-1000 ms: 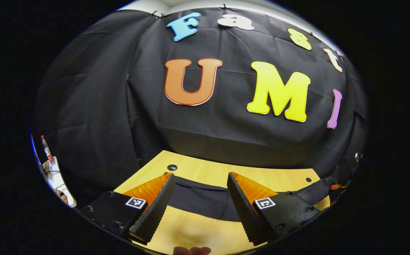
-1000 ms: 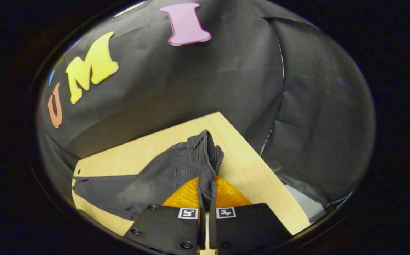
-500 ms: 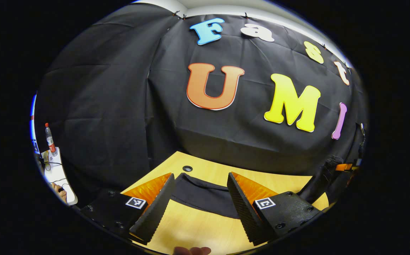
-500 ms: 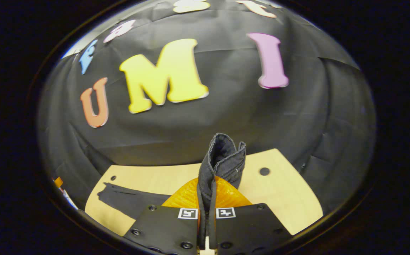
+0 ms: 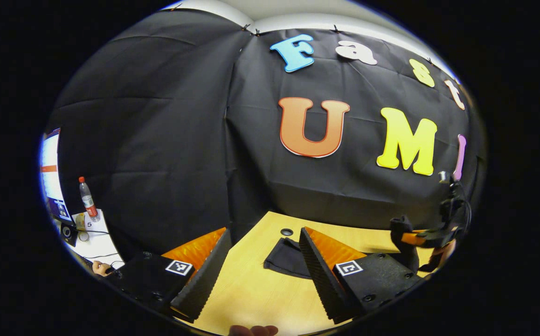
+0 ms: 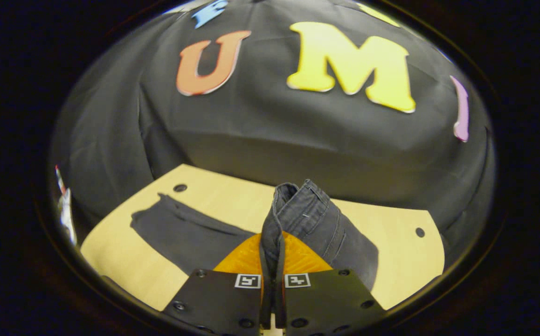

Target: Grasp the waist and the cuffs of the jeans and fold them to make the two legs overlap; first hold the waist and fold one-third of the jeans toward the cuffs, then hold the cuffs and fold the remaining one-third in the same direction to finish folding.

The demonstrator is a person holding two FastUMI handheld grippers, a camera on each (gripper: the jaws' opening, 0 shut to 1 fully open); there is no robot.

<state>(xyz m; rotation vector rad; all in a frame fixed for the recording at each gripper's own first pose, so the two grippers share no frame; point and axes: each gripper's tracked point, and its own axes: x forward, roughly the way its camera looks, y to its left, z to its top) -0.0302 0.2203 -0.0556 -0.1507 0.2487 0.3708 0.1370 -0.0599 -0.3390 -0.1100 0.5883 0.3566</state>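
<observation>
Dark jeans lie on the wooden table [image 6: 121,252]. My right gripper [image 6: 272,254] is shut on the waist [image 6: 300,207], which stands up folded between its fingers, lifted off the table. The legs [image 6: 186,233] stretch flat to the left, cuffs toward the far left corner. In the left gripper view the cuff end [image 5: 285,257] lies on the table [image 5: 256,294], partly behind the right finger of my left gripper [image 5: 264,232]. That gripper is open with nothing in it. Farther right, the right gripper [image 5: 414,238] holds dark cloth above the table.
Small round holes mark the table near its far corners [image 5: 287,232] [image 6: 419,232]. The black booth cloth hangs close behind the table. Off to the left stand a bottle [image 5: 86,198] and a white surface with cables [image 5: 97,242].
The right gripper has carried the waist up and over toward the legs, its view swinging left. The left gripper has turned left, so the cuff now sits by its right finger.
</observation>
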